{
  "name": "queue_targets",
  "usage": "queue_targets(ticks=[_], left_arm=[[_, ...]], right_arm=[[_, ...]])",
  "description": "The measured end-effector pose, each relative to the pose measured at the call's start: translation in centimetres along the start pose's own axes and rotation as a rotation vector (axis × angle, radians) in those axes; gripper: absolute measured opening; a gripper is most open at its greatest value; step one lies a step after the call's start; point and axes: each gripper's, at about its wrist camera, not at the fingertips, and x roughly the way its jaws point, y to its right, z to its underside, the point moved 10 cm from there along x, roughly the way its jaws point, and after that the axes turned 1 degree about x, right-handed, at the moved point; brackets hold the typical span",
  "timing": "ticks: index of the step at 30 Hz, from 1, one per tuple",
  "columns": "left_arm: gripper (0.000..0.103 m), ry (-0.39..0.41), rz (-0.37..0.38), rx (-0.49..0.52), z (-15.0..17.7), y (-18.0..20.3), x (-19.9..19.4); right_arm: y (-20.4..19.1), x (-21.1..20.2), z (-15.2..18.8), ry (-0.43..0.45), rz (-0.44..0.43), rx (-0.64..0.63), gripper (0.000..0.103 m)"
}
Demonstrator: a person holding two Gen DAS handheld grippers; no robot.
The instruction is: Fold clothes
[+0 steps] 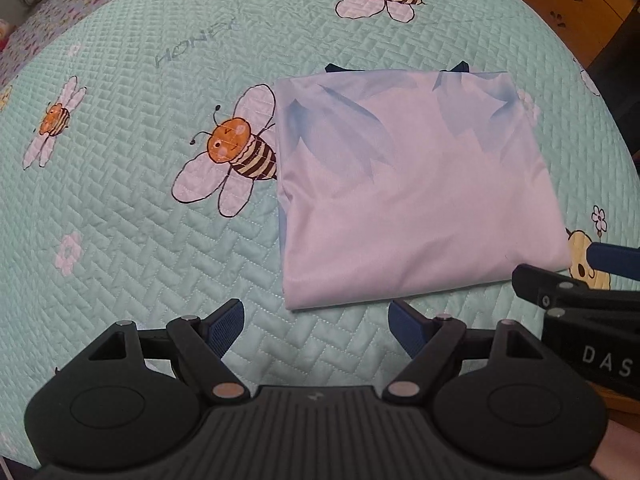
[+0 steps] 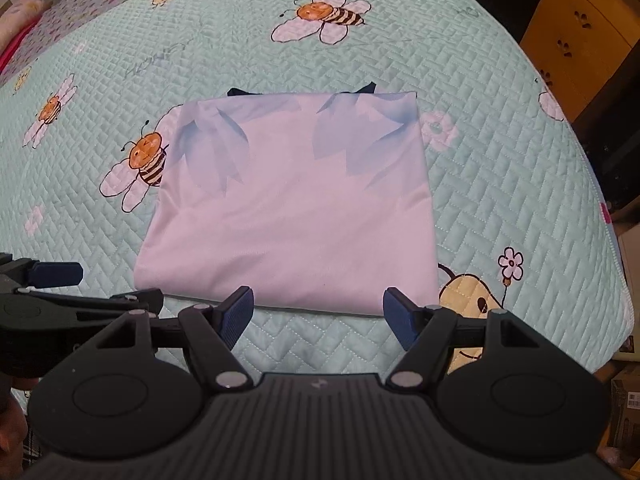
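Note:
A pale lilac garment with blue leaf prints [image 1: 416, 188] [image 2: 292, 208] lies folded into a flat rectangle on the bed. Small dark navy tabs poke out from under its far edge. My left gripper [image 1: 316, 326] is open just short of the garment's near edge, with nothing between its blue pads. My right gripper [image 2: 318, 314] is open too, its pads level with the near hem and holding nothing. Each gripper appears at the edge of the other's view: the right gripper [image 1: 560, 274] and the left gripper [image 2: 100, 282].
The bed carries a mint quilted cover [image 1: 132, 208] [image 2: 500, 184] printed with bees and flowers. A yellow wooden cabinet [image 2: 580, 36] stands off the bed's far right. Pink and patterned bedding [image 2: 24, 36] lies at the far left.

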Motion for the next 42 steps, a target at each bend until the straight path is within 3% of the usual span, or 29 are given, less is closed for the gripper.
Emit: queue_targets(ticks=[9, 15, 19, 25, 27, 31, 33, 34, 35, 37, 39, 42], left_arm=[[0.082, 0.012, 0.027, -0.027, 0.7, -1.4, -0.4], [0.082, 0.065, 0.027, -0.020, 1.0, -2.9, -1.0], [0.082, 0.192, 0.012, -0.034, 1.1, -5.3, -2.4], [0.082, 0.405, -0.084, -0.107, 3.8, -13.5, -4.8], [0.082, 0.495, -0.187, -0.137, 5.3, -17.5, -6.4], [0.083, 0.704, -0.611, -0.133, 9.1, -25.3, -12.4], [0.090, 0.786, -0.800, -0.143, 11.7, -28.6, -15.9], [0.100, 0.823, -0.860, -0.160, 13.1, -30.0, -17.6], [0.103, 0.859, -0.911, -0.180, 14.6, -31.4, -19.2], [0.103, 0.908, -0.979, -0.224, 17.3, -33.9, -21.9], [0.103, 0.889, -0.879, -0.277, 19.2, -36.5, -22.6], [0.103, 0.838, -0.630, -0.373, 21.1, -40.1, -21.1]], right_arm=[[-1.5, -0.3, 0.3, 0.012, 0.028, 0.001, 0.072], [-2.5, 0.0, 0.4, 0.032, 0.062, -0.002, 0.072], [-3.2, 0.2, 0.3, 0.060, 0.090, -0.014, 0.072], [-7.6, -1.1, -1.3, 0.249, 0.046, 0.003, 0.072], [-11.3, -2.3, -1.2, 0.314, 0.013, -0.030, 0.072], [-19.5, -5.0, -0.1, 0.422, -0.082, -0.091, 0.072], [-23.7, -6.3, 1.0, 0.456, -0.144, -0.112, 0.072], [-25.8, -7.0, 1.6, 0.473, -0.176, -0.123, 0.072], [-27.9, -7.7, 2.1, 0.489, -0.207, -0.134, 0.072], [-32.1, -9.2, 3.3, 0.523, -0.270, -0.155, 0.072], [-36.3, -10.7, 4.5, 0.556, -0.334, -0.177, 0.072], [-41.3, -11.3, 6.6, 0.550, -0.409, -0.192, 0.072]])
